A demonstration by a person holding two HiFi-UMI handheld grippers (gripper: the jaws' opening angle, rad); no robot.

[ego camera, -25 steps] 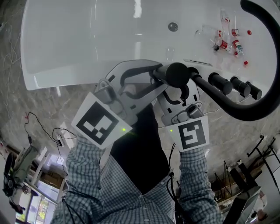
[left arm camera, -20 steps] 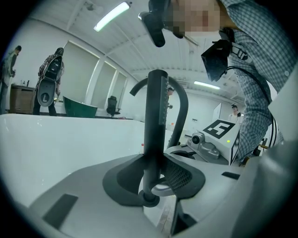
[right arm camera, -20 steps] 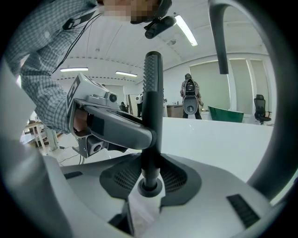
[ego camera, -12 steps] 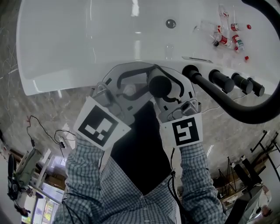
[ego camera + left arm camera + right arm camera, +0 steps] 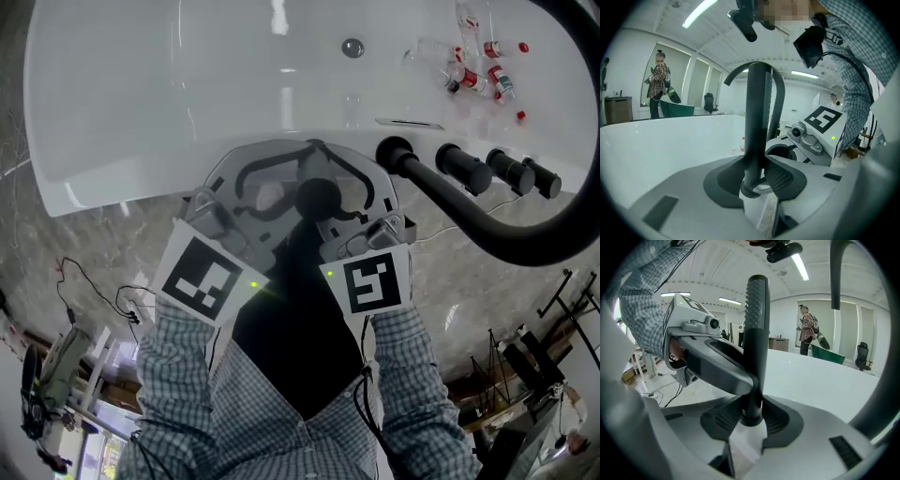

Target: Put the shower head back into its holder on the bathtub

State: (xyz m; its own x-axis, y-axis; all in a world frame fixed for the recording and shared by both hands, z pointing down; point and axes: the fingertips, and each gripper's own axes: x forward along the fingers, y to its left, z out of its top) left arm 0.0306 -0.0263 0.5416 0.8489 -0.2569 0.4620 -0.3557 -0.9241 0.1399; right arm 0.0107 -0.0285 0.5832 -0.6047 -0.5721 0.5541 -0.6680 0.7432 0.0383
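The black shower head stands upright over the near rim of the white bathtub, seen end-on in the head view. My left gripper and my right gripper are both shut on its handle from opposite sides. In the left gripper view the handle rises between my left gripper's dark pads. In the right gripper view its ribbed grip stands in my right gripper. Whether a holder lies under the handle's lower end I cannot tell.
A thick black hose curves right from a black fitting on the rim, beside three black knobs. Small red-capped bottles lie in the tub near the drain. Cables trail on the marble floor.
Both grippers have carried the shower head left, away from the hose fitting, and lower toward the tub's near rim. Both grips stayed shut.
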